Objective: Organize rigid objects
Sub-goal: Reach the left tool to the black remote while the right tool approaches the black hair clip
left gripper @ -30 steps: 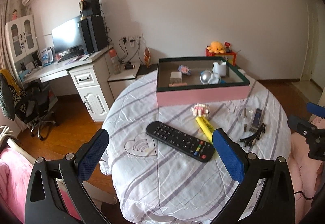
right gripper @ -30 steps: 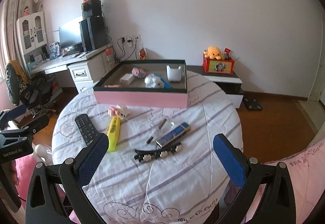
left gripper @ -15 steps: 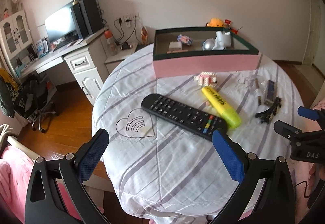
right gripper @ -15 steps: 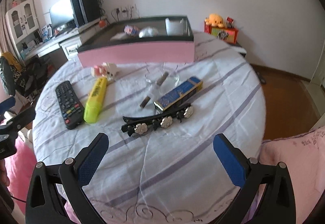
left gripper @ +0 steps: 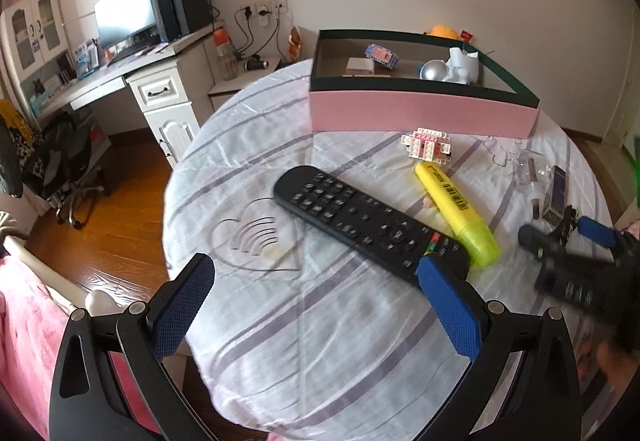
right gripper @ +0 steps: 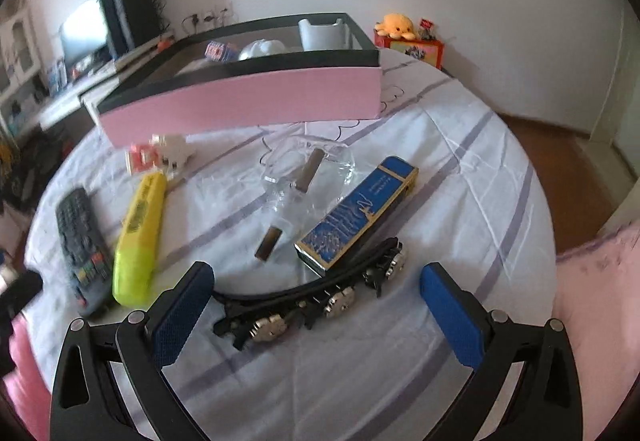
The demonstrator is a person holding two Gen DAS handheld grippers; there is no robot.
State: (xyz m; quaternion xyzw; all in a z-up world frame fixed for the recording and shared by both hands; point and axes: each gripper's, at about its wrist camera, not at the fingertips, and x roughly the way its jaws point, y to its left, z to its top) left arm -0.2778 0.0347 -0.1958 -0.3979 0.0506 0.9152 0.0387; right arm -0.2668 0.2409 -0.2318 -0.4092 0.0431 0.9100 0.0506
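A round table (left gripper: pixel 328 341) holds a black remote (left gripper: pixel 368 221), a yellow highlighter (left gripper: pixel 456 209), a pink-white brick toy (left gripper: pixel 428 147) and a pink box (left gripper: pixel 420 113) with several items inside. My left gripper (left gripper: pixel 316 301) is open, just short of the remote's near end. My right gripper (right gripper: pixel 316 303) is open, low over a black hair clip with silver flowers (right gripper: pixel 316 305). Beyond the clip lie a blue and gold box (right gripper: pixel 360 217), a clear glass dish (right gripper: pixel 308 169) and two brown sticks (right gripper: pixel 272 243). The right gripper also shows in the left wrist view (left gripper: pixel 568 237).
A desk with monitor and speakers (left gripper: pixel 132 17) and an office chair (left gripper: pixel 60 161) stand left of the table. A small red box with a yellow plush (right gripper: pixel 408 37) is behind the table. Pink bedding (right gripper: pixel 592 301) lies at the right, wooden floor (left gripper: pixel 100 229) at the left.
Both grippers have moved forward and lower toward the table. The left one has closed in on the remote, the right one on the hair clip. Both stay open.
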